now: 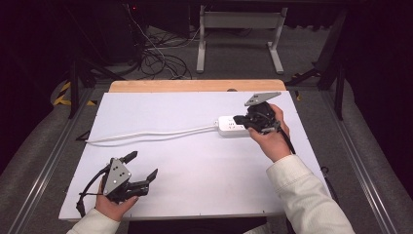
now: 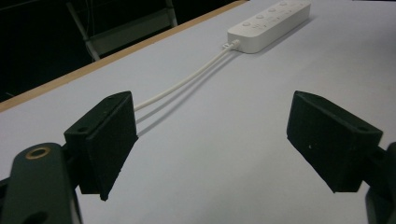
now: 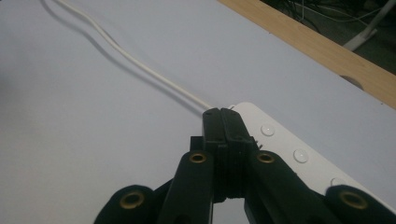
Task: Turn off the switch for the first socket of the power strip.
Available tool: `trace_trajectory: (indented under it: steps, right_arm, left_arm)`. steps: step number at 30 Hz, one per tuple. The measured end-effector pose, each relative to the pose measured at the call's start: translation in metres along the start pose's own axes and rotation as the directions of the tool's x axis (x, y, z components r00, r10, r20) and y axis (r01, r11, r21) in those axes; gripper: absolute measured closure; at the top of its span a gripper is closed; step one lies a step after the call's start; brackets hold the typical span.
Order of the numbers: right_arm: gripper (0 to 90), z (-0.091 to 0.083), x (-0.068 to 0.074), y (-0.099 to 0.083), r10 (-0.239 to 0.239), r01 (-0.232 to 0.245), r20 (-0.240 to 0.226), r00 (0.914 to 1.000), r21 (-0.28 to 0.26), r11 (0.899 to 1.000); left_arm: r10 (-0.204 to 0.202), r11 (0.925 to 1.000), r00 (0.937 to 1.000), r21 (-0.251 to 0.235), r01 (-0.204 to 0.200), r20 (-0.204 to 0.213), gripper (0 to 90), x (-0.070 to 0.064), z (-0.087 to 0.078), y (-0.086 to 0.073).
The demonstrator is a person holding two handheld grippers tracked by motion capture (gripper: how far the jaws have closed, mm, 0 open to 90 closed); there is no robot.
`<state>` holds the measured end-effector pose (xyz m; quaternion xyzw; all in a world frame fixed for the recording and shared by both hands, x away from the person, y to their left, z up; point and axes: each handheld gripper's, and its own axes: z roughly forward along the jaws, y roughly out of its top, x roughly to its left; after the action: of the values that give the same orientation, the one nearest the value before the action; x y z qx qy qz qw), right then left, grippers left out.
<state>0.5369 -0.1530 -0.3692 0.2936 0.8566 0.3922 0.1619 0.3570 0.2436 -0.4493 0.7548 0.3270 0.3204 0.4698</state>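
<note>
1. The right tongs [image 1: 238,119] were held shut, jaws pressed together with nothing between them, at the near-left end of the white power strip [image 1: 230,126], over the row of round buttons [image 3: 267,130].
2. The left tongs [image 1: 144,166] were held wide open and empty, low over the near-left part of the surface [image 1: 195,165], well apart from the strip.
3. The power strip was seen lying flat on the far-right part of the surface, its white cable [image 1: 146,135] trailing leftward towards the left edge.
4. The work in hand was judged to be the pressing of a switch on the strip with the closed jaw tips; whether contact had been made could not be told.
5. No plug was seen in the strip.
</note>
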Motion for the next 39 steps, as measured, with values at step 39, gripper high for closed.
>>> trace_trajectory:
  steps: [39]
  right_arm:
    - [90.0,0.081,-0.045,-0.008,0.074,-0.082,0.094,0.9928,0.084,0.993]
  left_arm:
    - [0.004,1.0,0.9999,0.008,-0.004,0.009,16.2,0.0,0.002,-0.001]
